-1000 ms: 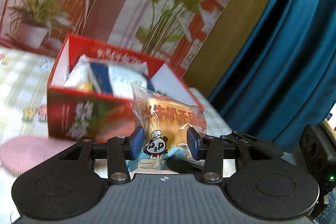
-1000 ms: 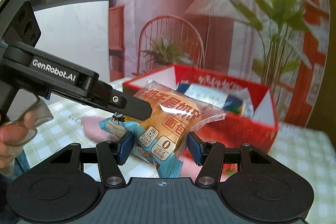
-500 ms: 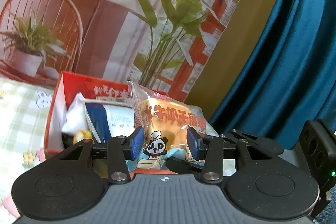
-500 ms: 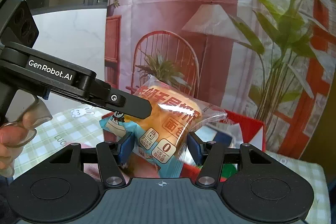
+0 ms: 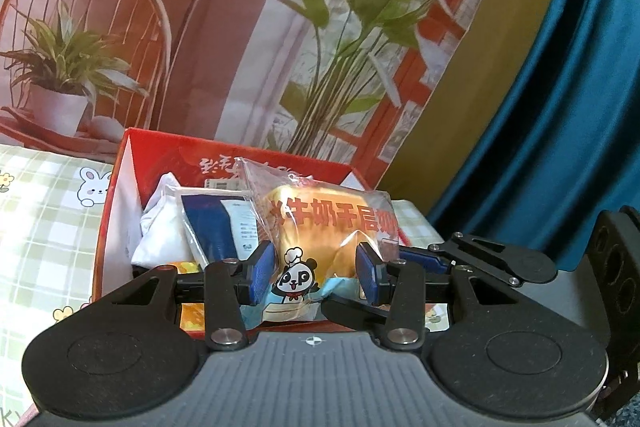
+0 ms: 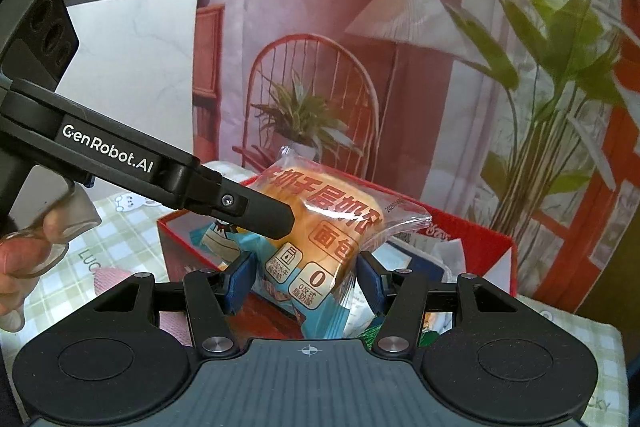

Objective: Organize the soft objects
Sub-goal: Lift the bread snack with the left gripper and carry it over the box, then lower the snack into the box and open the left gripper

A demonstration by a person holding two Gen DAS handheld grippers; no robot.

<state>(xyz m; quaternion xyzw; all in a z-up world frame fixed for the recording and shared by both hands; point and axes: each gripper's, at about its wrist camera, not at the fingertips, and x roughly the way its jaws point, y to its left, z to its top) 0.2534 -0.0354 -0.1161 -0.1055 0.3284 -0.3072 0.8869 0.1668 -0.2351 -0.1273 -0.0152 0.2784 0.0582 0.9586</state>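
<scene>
Both claws grip one bread pack, held above the red box. From the left wrist view, the left claw [image 5: 316,273] has its blue pads pressed on the bread pack [image 5: 320,227], panda print facing the camera. That view looks down into the box [image 5: 120,195], where a white pouch [image 5: 160,227] and a blue-and-white packet [image 5: 218,223] sit at 9 o'clock from the bread; the right claw's black fingers come in from 3 o'clock. A blue curtain [image 5: 560,107] hangs at 2 o'clock, seen only here.

From the right wrist view, the right claw [image 6: 306,285] pinches the bread pack [image 6: 320,227] on its nutrition-label side. The left claw [image 6: 256,211] crosses from 9 o'clock, one finger lying over the pack. Only this view shows the person's hand [image 6: 24,251] on the handle, a pink cloth [image 6: 112,279] on the checked counter [image 6: 132,223] at 8 o'clock, and the box [image 6: 480,239] behind the pack.
</scene>
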